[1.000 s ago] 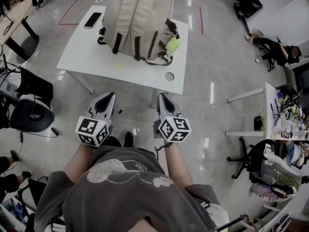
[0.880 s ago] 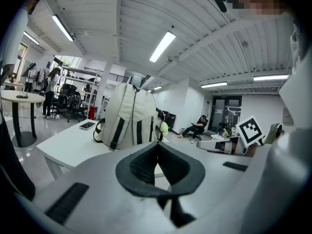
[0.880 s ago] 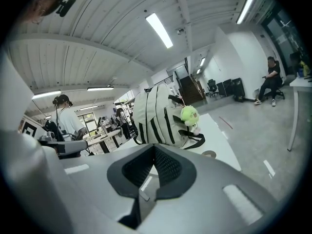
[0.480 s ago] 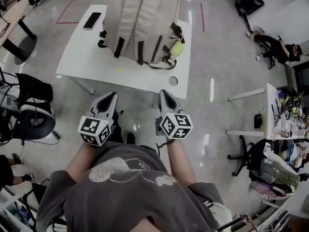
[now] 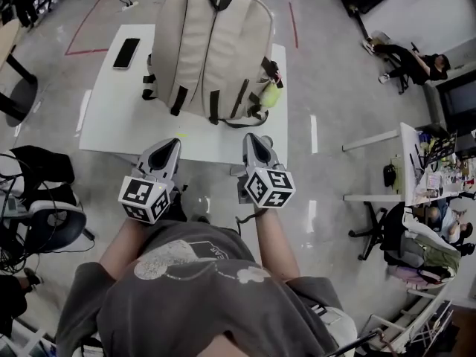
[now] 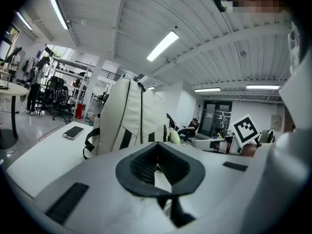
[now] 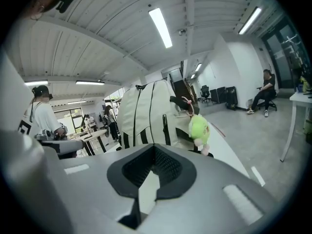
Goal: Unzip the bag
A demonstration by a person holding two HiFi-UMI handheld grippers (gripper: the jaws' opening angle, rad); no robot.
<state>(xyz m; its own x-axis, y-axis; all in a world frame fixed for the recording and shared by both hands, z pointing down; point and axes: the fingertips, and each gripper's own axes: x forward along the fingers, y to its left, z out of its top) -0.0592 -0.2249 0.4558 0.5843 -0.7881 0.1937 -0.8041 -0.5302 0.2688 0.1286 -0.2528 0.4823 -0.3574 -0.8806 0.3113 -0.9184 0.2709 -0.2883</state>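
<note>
A beige backpack (image 5: 212,50) with dark straps stands upright on the white table (image 5: 111,125), back panel toward me. It also fills the middle of the left gripper view (image 6: 129,116) and the right gripper view (image 7: 146,113). A green plush charm (image 5: 269,94) hangs at its right side, clear in the right gripper view (image 7: 199,128). My left gripper (image 5: 169,146) and right gripper (image 5: 253,141) hover side by side at the table's near edge, short of the bag. Both have their jaws together with nothing between them. No zipper shows on this side.
A black phone (image 5: 126,52) lies on the table left of the backpack. An office chair (image 5: 44,222) stands on the floor at my left. A cluttered desk (image 5: 420,169) with a chair is at the right. A person (image 5: 405,54) sits far back right.
The table and backpack have come nearer in the head view. Both grippers now reach the table's near edge; before they hung over the floor. Jaws unchanged.
</note>
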